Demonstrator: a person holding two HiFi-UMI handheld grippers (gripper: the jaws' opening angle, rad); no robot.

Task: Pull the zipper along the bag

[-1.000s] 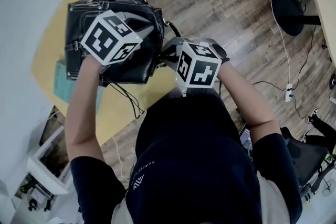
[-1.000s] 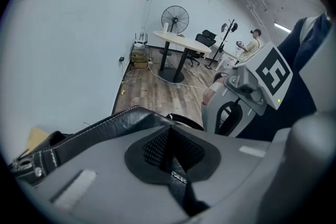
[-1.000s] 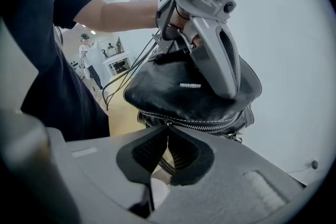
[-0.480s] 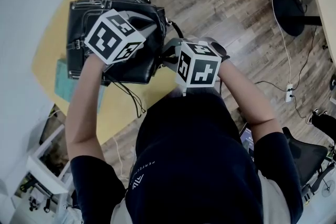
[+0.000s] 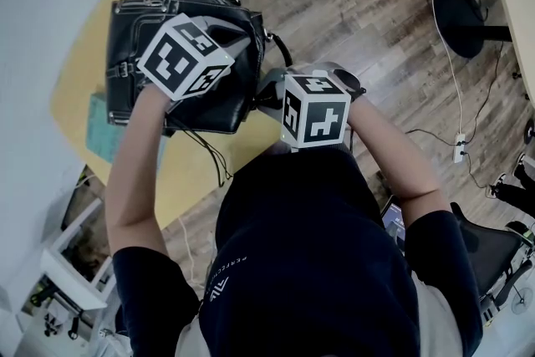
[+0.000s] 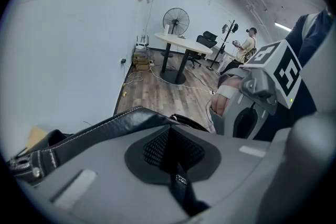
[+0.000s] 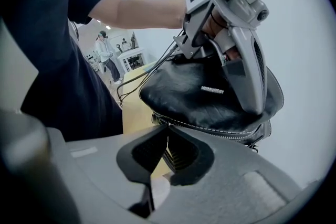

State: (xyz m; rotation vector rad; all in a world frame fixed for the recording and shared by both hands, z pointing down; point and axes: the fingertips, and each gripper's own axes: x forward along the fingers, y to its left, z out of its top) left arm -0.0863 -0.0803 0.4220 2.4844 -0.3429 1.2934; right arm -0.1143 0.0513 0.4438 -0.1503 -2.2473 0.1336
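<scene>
Yellow table (image 5: 79,75) bears the bag (image 5: 134,29) — gripper views alone show left gripper (image 6: 167,129) clamping its strap (image 6: 105,132), right gripper (image 7: 167,132) pinching zipper (image 7: 220,134).

I see a teal item (image 5: 99,131) at the yellow tabletop's (image 5: 79,71) left edge. A power strip (image 5: 459,148) and a chair base (image 5: 465,12) sit on the wooden floor (image 5: 359,4).
</scene>
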